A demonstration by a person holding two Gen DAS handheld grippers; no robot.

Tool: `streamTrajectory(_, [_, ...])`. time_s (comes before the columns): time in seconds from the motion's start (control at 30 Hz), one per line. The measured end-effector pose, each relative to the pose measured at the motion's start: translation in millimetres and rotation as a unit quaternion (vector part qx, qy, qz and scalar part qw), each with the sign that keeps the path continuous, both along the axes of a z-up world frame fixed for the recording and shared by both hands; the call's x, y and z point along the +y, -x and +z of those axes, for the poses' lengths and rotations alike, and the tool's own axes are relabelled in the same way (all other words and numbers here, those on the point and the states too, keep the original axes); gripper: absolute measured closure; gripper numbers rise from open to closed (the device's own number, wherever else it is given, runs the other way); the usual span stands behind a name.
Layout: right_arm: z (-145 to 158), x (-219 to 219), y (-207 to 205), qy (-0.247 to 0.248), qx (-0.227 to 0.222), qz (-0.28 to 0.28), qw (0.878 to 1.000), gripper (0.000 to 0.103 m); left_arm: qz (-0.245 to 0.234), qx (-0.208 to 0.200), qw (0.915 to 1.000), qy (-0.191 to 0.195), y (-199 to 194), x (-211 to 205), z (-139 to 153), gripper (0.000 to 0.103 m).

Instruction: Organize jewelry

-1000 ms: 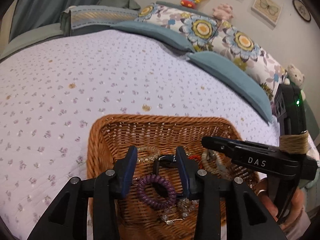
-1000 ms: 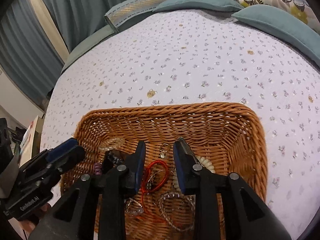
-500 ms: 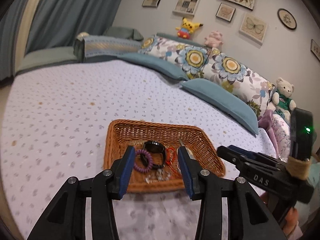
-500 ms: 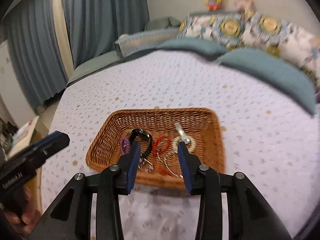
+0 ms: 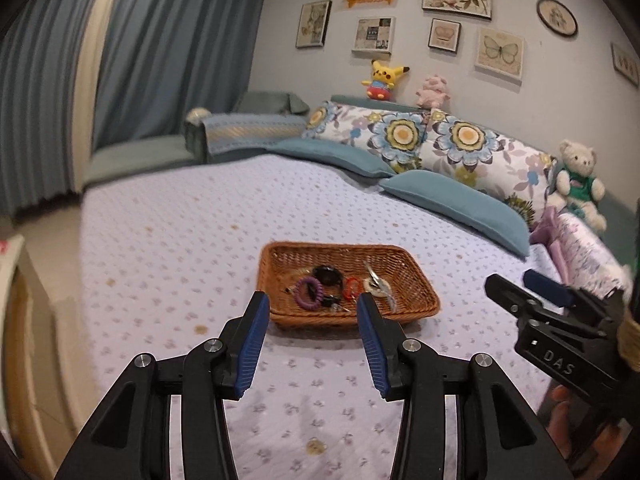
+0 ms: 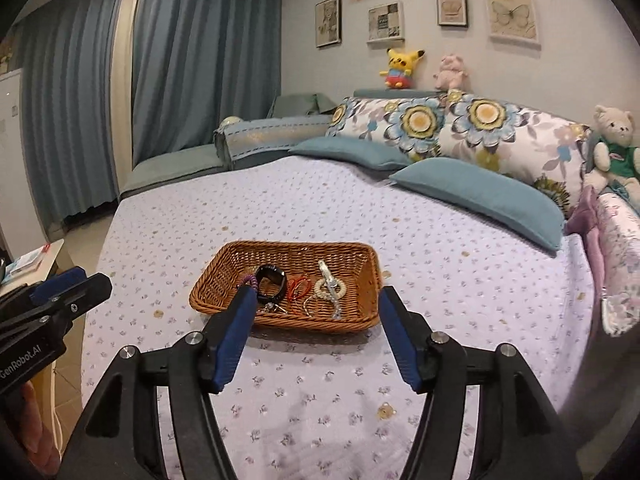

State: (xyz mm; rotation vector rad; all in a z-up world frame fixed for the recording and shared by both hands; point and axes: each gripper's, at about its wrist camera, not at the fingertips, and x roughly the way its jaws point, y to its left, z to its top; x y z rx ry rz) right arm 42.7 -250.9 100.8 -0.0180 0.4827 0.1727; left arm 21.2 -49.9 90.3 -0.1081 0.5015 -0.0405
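Left tongs (image 5: 312, 320) stand parted and empty; right tongs (image 6: 316, 312) are opening, empty. Mid-frame beyond them, the wicker basket (image 6: 224, 280) of jewelry (image 6: 296, 286) sits on a floral bedspread (image 6: 440, 280). Blue curtains (image 6: 180, 60) hang upper left. Writing: "DAS", "GenRobot.AI".

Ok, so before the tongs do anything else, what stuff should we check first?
1. Left tongs empty: ok, nothing between them.
2. Right tongs empty: ok, they are opening with nothing between them.
3. Wicker basket flat on the bed: ok.
4. Jewelry inside the basket: ok; purple coil bracelet, black band, red cord and bead ring all lie in it.
5. Pieces untangled: cannot tell, they overlap.
6. Stray jewelry on the bed: ok, none seen.
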Motion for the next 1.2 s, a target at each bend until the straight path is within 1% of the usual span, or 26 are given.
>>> streamTrajectory(0.03, [2.4, -0.3, 3.7, 0.002, -0.004, -0.003, 1.000, 0.037, 0.001, -0.004, 1.0000, -0.005, 4.8, -3.6, 4.3, 0.056])
streamTrajectory(0.07, [6.0, -0.6, 9.9, 0.009, -0.010, -0.010, 1.000, 0.037, 0.002, -0.005, 1.0000, -0.007, 9.2, -6.8, 8.2, 0.052])
streamTrajectory(0.1, [8.3, -0.9, 13.3, 0.016, -0.011, -0.017, 1.000, 0.037, 0.004, -0.007, 0.9999, -0.008, 13.0, -8.0, 11.0, 0.043])
streamTrajectory(0.17, [12.9, -2.5, 22.0, 0.022, -0.021, -0.024, 0.999, 0.037, 0.012, -0.024, 0.9995, -0.016, 26.0, -13.2, 18.3, 0.035])
streamTrajectory(0.2, [15.3, -3.5, 26.0, 0.020, -0.026, -0.023, 0.999, 0.036, 0.015, -0.030, 0.9992, -0.020, 28.5, -15.7, 20.9, 0.034])
streamTrajectory(0.23, [17.4, -3.9, 29.2, 0.020, -0.029, -0.023, 0.999, 0.033, 0.016, -0.037, 0.9987, -0.029, 33.5, -18.9, 24.4, 0.034])
streamTrajectory(0.33, [20.2, -2.4, 32.6, 0.020, -0.030, -0.020, 0.999, 0.032, 0.016, -0.048, 0.9977, -0.045, 38.8, -26.2, 33.7, 0.034])
streamTrajectory(0.57, [24.3, 7.5, 41.4, 0.031, -0.037, -0.019, 0.999, 0.032, 0.022, -0.058, 0.9975, -0.035, 49.8, -24.7, 43.8, 0.034])
streamTrajectory(0.93, [23.5, 9.1, 42.9, 0.026, -0.033, -0.020, 0.999, 0.032, 0.026, -0.053, 0.9979, -0.029, 51.1, -19.4, 39.6, 0.034])
streamTrajectory(1.03, [23.3, 9.8, 43.5, 0.026, -0.032, -0.020, 0.999, 0.029, 0.026, -0.051, 0.9980, -0.027, 50.5, -17.3, 38.5, 0.034])
streamTrajectory(1.2, [22.1, 8.4, 44.1, 0.023, -0.029, -0.020, 0.999, 0.029, 0.028, -0.050, 0.9980, -0.027, 49.6, -16.1, 37.4, 0.034])
